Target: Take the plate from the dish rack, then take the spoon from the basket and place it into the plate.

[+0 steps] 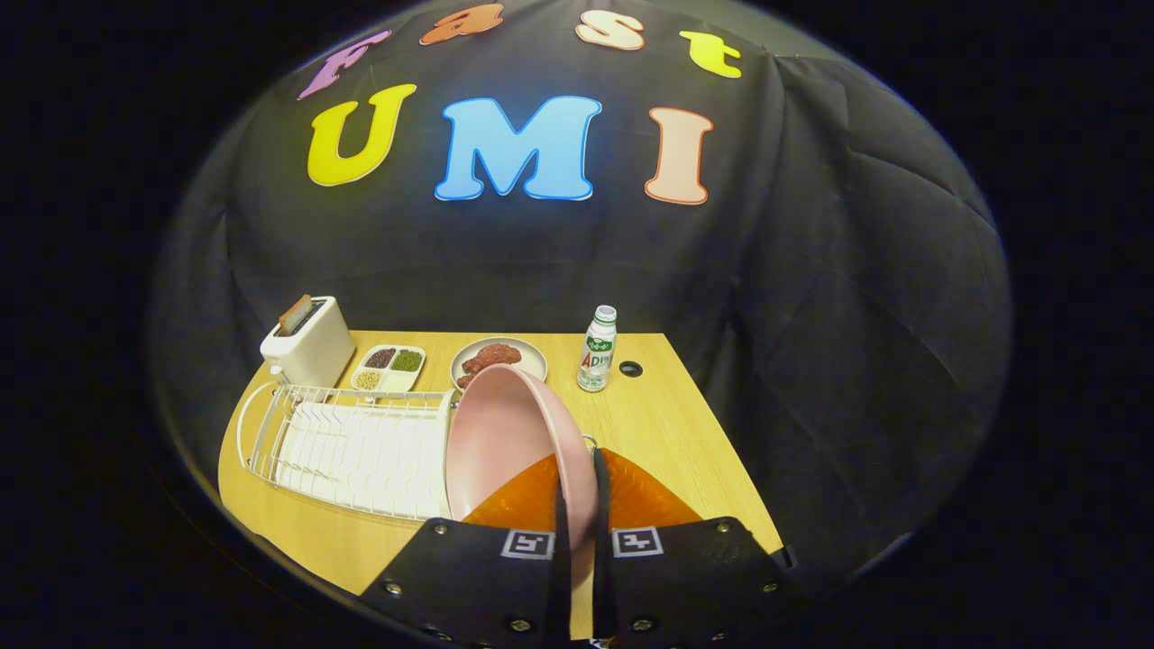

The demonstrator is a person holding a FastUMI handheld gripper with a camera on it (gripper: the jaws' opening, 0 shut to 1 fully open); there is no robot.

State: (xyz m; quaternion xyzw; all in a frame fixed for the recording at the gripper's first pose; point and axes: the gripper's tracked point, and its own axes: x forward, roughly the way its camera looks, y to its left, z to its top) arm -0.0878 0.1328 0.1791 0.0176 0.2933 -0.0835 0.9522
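The gripper (577, 505) has its two fingers drawn close together on the rim of the pink plate (505, 442), one finger on each face of the edge, so the jaws are narrow and clamped on it. The plate stands on edge, tilted, its hollow side turned to the left of the fingers, and it rises from between them up and a little leftward. It appears to be lifted clear of the white wire dish rack (352, 446), which lies on the table to the left of the fingers, its slots bare as far as can be seen. Directly ahead of and beneath the fingers, partly hidden by the plate, is an orange basket (640, 496); whether the spoon lies in it cannot be told from here. Beyond the plate stand a small dish of food (518, 353), a divided tray of grains (389, 366) and a white toaster (308, 342), with a small bottle (597, 350) beyond and slightly right of the fingers, all on the wooden table (658, 424). By my reading the first step is nearly finished: the plate is out of the rack but not yet set down. Setting it flat on the table, then fetching the spoon from the basket and laying it in the plate, all remain.
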